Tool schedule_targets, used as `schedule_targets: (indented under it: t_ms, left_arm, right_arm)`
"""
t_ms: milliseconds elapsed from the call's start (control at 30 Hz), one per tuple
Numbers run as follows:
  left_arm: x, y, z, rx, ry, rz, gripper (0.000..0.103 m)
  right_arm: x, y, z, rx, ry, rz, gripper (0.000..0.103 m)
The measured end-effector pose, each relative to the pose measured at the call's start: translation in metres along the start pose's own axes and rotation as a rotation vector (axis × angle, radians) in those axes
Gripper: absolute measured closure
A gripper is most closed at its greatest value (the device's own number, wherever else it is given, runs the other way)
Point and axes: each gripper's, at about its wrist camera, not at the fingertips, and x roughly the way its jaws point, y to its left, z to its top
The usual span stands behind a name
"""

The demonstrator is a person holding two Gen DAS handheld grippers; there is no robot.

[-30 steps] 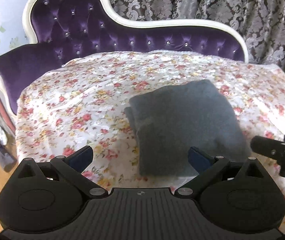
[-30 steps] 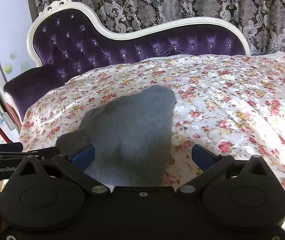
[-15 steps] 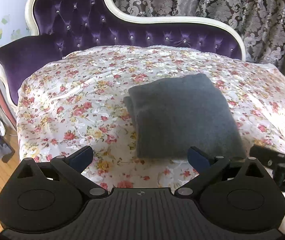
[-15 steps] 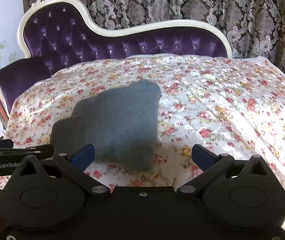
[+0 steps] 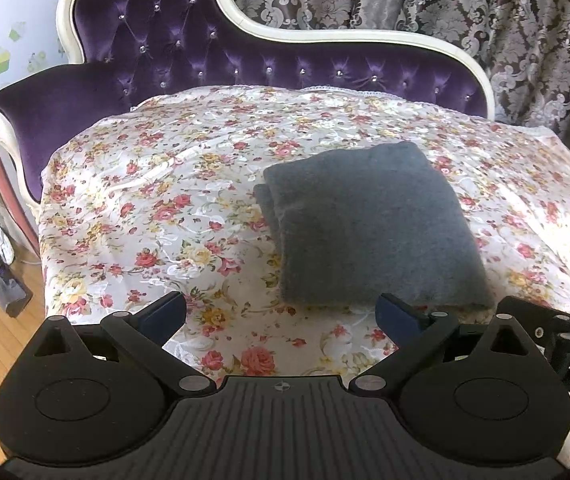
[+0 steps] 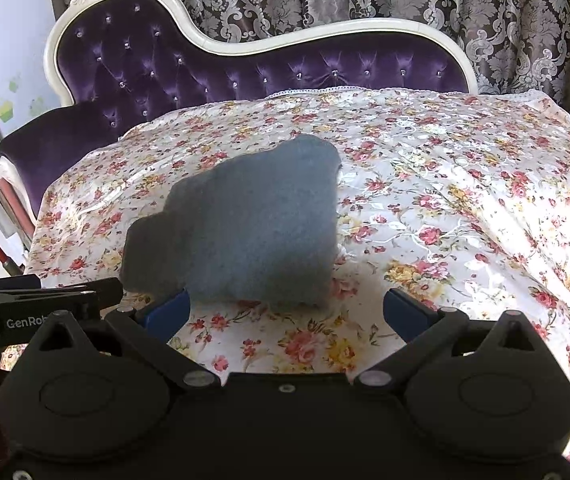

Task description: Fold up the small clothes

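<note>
Behind grey garment [image 6: 253, 228], layers hidden.

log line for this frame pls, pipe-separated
task: fold small clothes | grey garment: folded, lying on floral cover | left gripper: open, empty | right gripper: open, empty

Left gripper [image 5: 281, 318] hovers with jaws spread wide, nothing between them. Folded grey garment [image 5: 369, 224] lies flat on floral cover [image 5: 145, 208], just beyond the fingertips. Right gripper [image 5: 565, 320] partly visible at right edge, state unclear.
</note>
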Motion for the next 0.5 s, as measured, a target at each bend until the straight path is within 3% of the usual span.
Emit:
schedule_targets:
  t_ms: [500]
  left_arm:
    - [0.0023,-0.003,-0.0023,0.011,0.02,-0.007,0.001]
  right_arm:
    - [0.0026,-0.0041,0.0011,0.022,0.012,0.01,0.001]
